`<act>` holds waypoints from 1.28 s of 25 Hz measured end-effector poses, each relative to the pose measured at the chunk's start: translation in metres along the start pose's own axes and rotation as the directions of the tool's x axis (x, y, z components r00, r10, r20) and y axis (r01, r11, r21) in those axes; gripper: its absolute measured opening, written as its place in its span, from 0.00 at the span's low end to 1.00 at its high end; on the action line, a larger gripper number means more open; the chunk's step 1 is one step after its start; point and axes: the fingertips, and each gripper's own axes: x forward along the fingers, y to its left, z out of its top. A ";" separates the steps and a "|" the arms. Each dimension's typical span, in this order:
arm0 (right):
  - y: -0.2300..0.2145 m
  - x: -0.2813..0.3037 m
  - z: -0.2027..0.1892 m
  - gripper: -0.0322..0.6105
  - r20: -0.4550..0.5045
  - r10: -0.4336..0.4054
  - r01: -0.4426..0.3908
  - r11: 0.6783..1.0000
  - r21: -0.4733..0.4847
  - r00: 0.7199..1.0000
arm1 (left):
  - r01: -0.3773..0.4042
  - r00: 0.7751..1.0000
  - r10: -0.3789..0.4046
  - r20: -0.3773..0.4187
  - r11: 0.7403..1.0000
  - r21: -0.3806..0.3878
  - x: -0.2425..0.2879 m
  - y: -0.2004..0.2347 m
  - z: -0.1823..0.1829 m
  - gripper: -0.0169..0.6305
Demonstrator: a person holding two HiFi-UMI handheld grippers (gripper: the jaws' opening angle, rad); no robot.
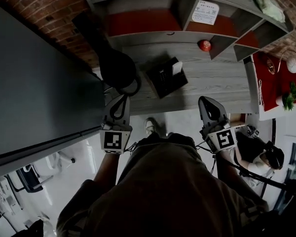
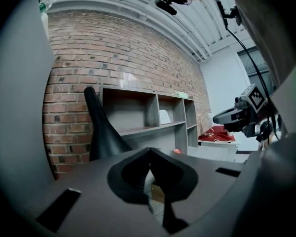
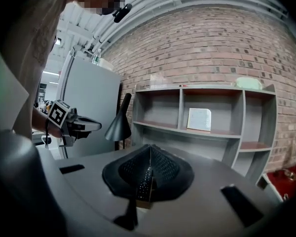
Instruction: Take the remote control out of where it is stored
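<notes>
A black open-topped holder (image 1: 166,76) stands on the grey desk (image 1: 217,78), with a white item (image 1: 176,68) upright in it; I cannot tell whether that is the remote control. Both grippers hang in the air in front of the desk edge, pointing toward it. My left gripper (image 1: 119,98) (image 2: 149,152) is below the black lamp, its jaws together and empty. My right gripper (image 1: 205,100) (image 3: 150,149) is to the right of the holder, also shut on nothing. Each gripper shows in the other's view: the right gripper (image 2: 237,115) and the left gripper (image 3: 84,125).
A black lamp (image 1: 111,53) stands at the desk's left end beside a tall grey cabinet (image 1: 34,83). Open shelves (image 1: 187,21) along the brick wall hold a white card (image 1: 205,11). A red ball (image 1: 204,45) lies on the desk. A red-covered side table (image 1: 274,80) is at right.
</notes>
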 end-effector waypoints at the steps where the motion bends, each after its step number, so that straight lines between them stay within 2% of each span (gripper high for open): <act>1: -0.002 0.002 0.001 0.07 0.003 -0.003 0.003 1.000 -0.002 1.000 | 0.000 1.000 0.000 0.001 1.000 0.000 0.002 0.002 -0.001 0.04; 14: -0.014 0.021 0.025 0.07 0.062 0.036 -0.035 0.999 -0.019 0.997 | -0.061 0.998 0.061 0.013 0.998 0.032 0.015 0.018 0.017 0.04; 25: -0.051 0.018 0.032 0.07 0.113 0.031 -0.032 0.999 0.004 0.993 | -0.085 0.996 0.084 0.020 0.994 0.064 0.031 -0.001 0.039 0.04; 32: -0.063 0.010 0.034 0.07 0.130 0.024 -0.027 0.999 0.023 0.991 | -0.096 0.995 0.096 -0.001 0.993 0.074 0.032 -0.010 0.039 0.04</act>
